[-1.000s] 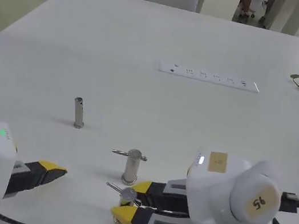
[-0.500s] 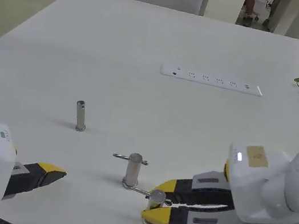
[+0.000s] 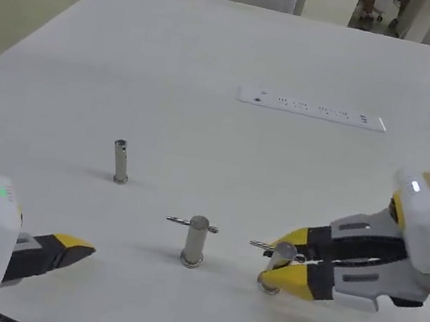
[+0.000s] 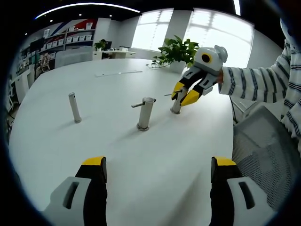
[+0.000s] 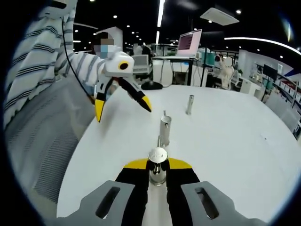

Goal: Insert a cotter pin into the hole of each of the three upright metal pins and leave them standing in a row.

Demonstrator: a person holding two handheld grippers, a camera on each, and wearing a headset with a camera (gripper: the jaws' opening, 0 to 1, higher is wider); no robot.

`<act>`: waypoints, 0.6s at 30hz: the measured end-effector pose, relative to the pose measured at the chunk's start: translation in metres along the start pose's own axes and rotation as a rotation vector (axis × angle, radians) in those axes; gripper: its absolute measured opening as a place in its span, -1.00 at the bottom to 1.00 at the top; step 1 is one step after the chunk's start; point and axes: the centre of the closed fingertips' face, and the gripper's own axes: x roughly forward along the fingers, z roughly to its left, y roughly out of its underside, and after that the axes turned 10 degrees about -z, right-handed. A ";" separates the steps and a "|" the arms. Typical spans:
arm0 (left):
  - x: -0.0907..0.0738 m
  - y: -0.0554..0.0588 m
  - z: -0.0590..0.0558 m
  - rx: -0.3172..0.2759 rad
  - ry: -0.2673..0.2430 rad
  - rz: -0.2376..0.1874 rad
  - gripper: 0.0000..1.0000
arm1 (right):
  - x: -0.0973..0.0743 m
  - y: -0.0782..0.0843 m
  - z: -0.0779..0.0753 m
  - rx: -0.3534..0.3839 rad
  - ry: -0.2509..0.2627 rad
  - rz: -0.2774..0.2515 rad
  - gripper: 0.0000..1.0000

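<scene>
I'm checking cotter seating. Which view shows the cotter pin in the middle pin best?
Head view: the cotter pin crosses the middle pin side-on, both ends visible. The left gripper view shows one end sticking out; the right gripper view shows a foreshortened stub.

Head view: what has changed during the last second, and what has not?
The right gripper, shut on a metal pin with its cotter pin in, carried it rightward, from in front of the middle pin to its right side. The middle pin, the far pin and the open left gripper stayed put.
</scene>
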 end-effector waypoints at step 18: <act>-0.002 -0.003 0.006 -0.010 -0.024 -0.001 0.82 | 0.003 0.009 -0.006 -0.005 -0.053 0.012 -0.74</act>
